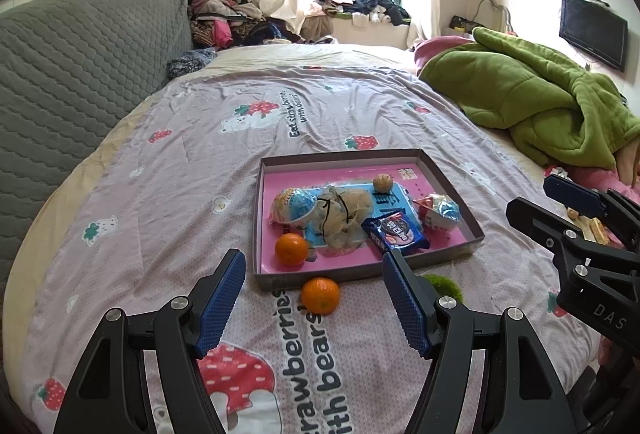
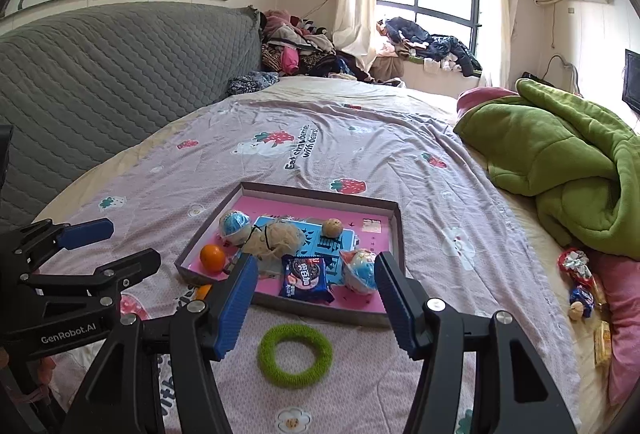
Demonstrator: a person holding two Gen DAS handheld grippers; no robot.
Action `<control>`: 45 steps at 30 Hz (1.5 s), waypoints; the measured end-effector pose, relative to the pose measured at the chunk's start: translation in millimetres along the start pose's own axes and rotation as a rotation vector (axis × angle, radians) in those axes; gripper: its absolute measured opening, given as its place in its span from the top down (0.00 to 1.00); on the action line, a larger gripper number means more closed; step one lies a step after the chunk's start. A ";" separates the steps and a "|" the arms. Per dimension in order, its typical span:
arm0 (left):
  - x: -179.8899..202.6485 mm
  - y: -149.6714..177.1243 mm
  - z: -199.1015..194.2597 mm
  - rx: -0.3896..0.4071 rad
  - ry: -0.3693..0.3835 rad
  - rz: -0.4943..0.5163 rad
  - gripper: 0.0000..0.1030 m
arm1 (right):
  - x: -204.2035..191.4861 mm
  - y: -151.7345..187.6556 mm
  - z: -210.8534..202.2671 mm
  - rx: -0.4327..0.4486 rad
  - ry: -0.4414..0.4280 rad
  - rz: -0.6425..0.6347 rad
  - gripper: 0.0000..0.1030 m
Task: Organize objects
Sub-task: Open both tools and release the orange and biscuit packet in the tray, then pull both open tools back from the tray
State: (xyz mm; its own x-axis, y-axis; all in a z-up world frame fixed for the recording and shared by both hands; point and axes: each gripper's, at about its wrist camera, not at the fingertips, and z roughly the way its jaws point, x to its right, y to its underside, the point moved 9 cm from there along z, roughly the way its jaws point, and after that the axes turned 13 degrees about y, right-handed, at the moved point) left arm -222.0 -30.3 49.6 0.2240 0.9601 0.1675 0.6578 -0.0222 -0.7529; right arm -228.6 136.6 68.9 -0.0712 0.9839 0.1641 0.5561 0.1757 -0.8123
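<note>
A shallow grey box with a pink floor (image 1: 448, 174) (image 2: 316, 196) lies on the bed. In it are a tangerine (image 1: 291, 249) (image 2: 212, 257), two blue foil-wrapped eggs (image 1: 292, 205) (image 2: 359, 270), a beige mesh pouch (image 1: 344, 214) (image 2: 276, 239), a blue cookie packet (image 1: 396, 231) (image 2: 305, 277) and a walnut (image 1: 383, 183) (image 2: 332, 227). A second tangerine (image 1: 321, 295) lies on the sheet just outside the box's near wall, between the fingers of my open, empty left gripper (image 1: 314, 304). A green fuzzy ring (image 2: 295, 355) (image 1: 446, 286) lies on the sheet between the fingers of my open, empty right gripper (image 2: 316, 302).
A green blanket (image 1: 540, 98) (image 2: 568, 162) is heaped at the right. Loose snacks (image 2: 582, 286) lie by the bed's right edge. A grey quilted headboard (image 1: 80, 74) stands at the left. Clothes are piled at the far end by the window.
</note>
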 end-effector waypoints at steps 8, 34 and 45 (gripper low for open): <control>4.8 14.0 -14.0 -0.001 0.000 -0.002 0.30 | 4.4 16.0 -15.7 -0.002 0.003 0.004 0.41; 12.3 64.9 8.9 -0.089 0.002 -0.004 0.30 | 1.4 75.4 3.5 -0.109 0.010 -0.027 0.41; 7.4 76.1 27.4 -0.121 0.003 -0.012 0.30 | 1.2 84.5 15.5 -0.131 0.007 -0.026 0.41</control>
State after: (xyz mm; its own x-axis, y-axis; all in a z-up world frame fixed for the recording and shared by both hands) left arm -190.0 -17.2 -23.9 0.2176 0.9596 0.1785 0.7428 -0.0441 -0.6681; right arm -194.6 153.1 -8.2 -0.0818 0.9787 0.1884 0.6578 0.1950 -0.7275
